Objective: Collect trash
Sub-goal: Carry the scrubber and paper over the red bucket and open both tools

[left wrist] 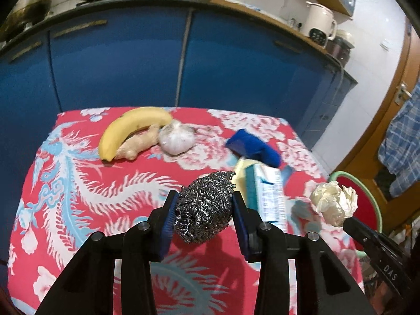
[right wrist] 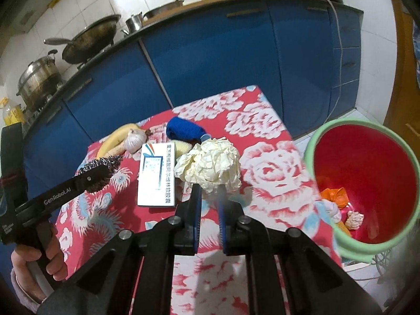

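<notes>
Mid-carry, both loads lifted clear of the bench [left wrist: 78,183]: left gripper [left wrist: 203,204] jaws clamped on steel scourer [left wrist: 204,207], right gripper [right wrist: 210,191] jaws pinched on crumpled paper [right wrist: 210,164], red bin [right wrist: 367,173] at three o'clock, needing a rightward swing and release.

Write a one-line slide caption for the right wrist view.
Right gripper holds crumpled paper above the floral tablecloth, beside the red bin.

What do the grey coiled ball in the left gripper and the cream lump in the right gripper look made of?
Grey coiled ball: steel-wool scourer, apparently; shiny, springy metal curls. Cream crumpled lump: paper or tissue, likely; matte with sharp creases.
</notes>
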A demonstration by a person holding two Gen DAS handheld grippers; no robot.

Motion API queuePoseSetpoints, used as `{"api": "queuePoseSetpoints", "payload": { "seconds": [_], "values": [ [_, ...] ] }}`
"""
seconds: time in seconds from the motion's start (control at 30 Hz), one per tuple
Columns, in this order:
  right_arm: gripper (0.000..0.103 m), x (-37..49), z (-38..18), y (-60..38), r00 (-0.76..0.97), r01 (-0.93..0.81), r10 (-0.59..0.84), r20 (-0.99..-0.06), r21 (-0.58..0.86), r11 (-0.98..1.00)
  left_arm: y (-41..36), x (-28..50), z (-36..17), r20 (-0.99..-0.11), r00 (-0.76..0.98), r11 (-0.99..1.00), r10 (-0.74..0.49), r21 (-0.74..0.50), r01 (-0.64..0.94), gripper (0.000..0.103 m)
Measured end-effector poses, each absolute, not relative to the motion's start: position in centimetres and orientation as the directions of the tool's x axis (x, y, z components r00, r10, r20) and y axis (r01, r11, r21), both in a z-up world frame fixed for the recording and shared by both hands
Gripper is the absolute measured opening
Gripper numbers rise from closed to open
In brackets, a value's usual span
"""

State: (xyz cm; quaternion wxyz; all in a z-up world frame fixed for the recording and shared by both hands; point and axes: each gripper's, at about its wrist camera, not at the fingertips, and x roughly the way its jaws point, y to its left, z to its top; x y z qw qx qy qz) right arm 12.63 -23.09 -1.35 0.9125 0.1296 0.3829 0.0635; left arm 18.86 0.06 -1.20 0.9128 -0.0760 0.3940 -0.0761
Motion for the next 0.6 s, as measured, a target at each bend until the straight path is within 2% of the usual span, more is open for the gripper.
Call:
{"api": "queuePoseSetpoints", "payload": {
  "seconds": [0.6],
  "values": [
    [0.014, 8.1, 0.3, -31.7, 0.745, 0.15, 0.083, -0.662, 0.287, 0.946, -8.4, 16.8, 1.8, -0.674, 0.666, 0.947, -0.32, -0.198, 0.254, 0.041]
  ]
}}
